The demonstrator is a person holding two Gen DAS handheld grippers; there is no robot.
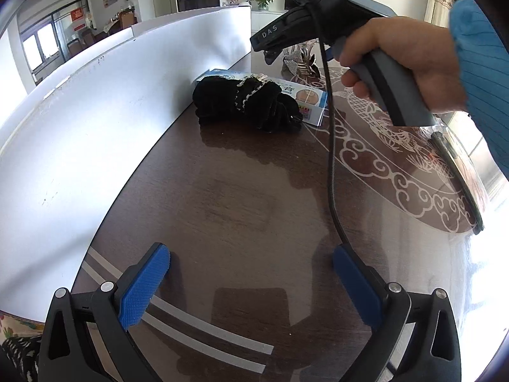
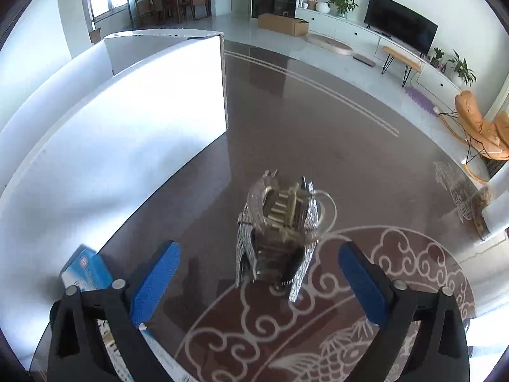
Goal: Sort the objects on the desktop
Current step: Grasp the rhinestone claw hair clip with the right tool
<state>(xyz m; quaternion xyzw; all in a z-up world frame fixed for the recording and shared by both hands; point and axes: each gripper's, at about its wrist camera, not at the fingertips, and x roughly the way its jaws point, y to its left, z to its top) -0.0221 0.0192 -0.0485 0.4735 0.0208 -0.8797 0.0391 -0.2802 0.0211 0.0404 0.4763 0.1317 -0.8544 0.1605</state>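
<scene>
A black velvet pouch [image 1: 245, 103] lies on a blue and white box [image 1: 313, 98] against the white board. My left gripper [image 1: 251, 273] hangs open over bare dark table, with nothing between its blue pads. A hand [image 1: 397, 57] holds the right tool above a silvery glitter ornament [image 1: 299, 63]. In the right wrist view that ornament [image 2: 280, 222] stands upright with pale sticks in its top. My right gripper [image 2: 259, 273] is open, its pads either side of the ornament's base without touching it. A corner of the blue box [image 2: 86, 273] shows at lower left.
A tall white board [image 1: 95, 111] [image 2: 127, 111] runs along the table's left side. A glass turntable [image 1: 413, 175] [image 2: 318, 318] with cloud and fish patterns fills the right. A black cable [image 1: 332, 159] hangs from the right tool across the table.
</scene>
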